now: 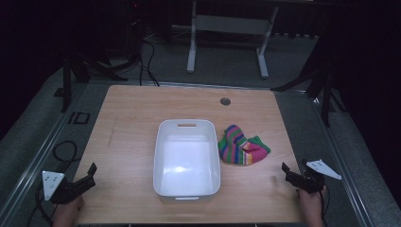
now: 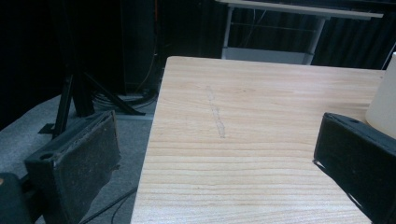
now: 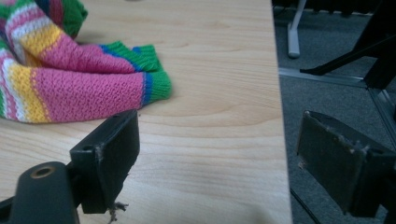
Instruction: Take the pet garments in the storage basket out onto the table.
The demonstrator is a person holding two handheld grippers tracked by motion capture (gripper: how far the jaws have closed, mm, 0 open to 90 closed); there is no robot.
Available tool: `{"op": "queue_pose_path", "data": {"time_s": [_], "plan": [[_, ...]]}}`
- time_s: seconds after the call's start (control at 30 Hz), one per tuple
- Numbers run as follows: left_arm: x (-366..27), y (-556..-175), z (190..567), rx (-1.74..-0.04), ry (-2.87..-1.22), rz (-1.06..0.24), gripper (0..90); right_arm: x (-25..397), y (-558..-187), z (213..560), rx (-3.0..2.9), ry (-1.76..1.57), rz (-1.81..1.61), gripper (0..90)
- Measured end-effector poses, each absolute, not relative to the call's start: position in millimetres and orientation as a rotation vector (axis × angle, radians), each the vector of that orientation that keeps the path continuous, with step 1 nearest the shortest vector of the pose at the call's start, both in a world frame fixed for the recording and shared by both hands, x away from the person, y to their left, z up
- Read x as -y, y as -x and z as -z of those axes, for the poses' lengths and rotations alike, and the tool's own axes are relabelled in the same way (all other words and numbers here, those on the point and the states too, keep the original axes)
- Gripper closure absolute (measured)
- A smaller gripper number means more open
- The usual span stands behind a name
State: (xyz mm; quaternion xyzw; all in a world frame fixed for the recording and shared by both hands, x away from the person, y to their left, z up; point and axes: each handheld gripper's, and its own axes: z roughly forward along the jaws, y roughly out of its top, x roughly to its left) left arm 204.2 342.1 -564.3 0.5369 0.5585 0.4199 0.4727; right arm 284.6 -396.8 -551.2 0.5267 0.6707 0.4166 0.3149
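A white plastic bin (image 1: 187, 158) stands empty in the middle of the wooden table (image 1: 132, 123). Just right of it lies a bundle of striped knitted socks (image 1: 242, 146) in pink, green, yellow and blue. My left gripper (image 1: 90, 175) hovers at the table's near left corner, open with nothing between its jaws; its own view shows the gripper (image 2: 217, 158) over the table edge and the bin's wall (image 2: 385, 98) at the right. My right gripper (image 1: 286, 172) sits at the near right edge, open and holding nothing. In its own view the right gripper (image 3: 219, 158) points past the socks (image 3: 70, 79), which lie ahead to its left.
A cable grommet hole (image 1: 225, 101) sits near the table's far edge. Behind the table stands a white desk frame (image 1: 227, 28), with dark stand legs (image 1: 80, 71) and cables (image 1: 146, 61) on the grey floor. A person's hands hold both grippers at the bottom edge.
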Motion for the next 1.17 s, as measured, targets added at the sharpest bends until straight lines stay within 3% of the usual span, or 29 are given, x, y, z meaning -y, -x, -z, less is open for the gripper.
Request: {"op": "queue_pose_path", "data": {"time_s": [0.5, 1.17], "plan": [[-341.6, -204.0, 564.2, -1.367, -1.316, -1.03, 0.9, 410.5, -259.7, 553.0, -1.568, -1.443, -1.086, 13.4], [-341.7, -203.7, 564.2, -1.363, -1.317, -1.029, 0.9, 417.2, -262.4, 555.1, -1.527, -1.489, -1.102, 13.7]]}}
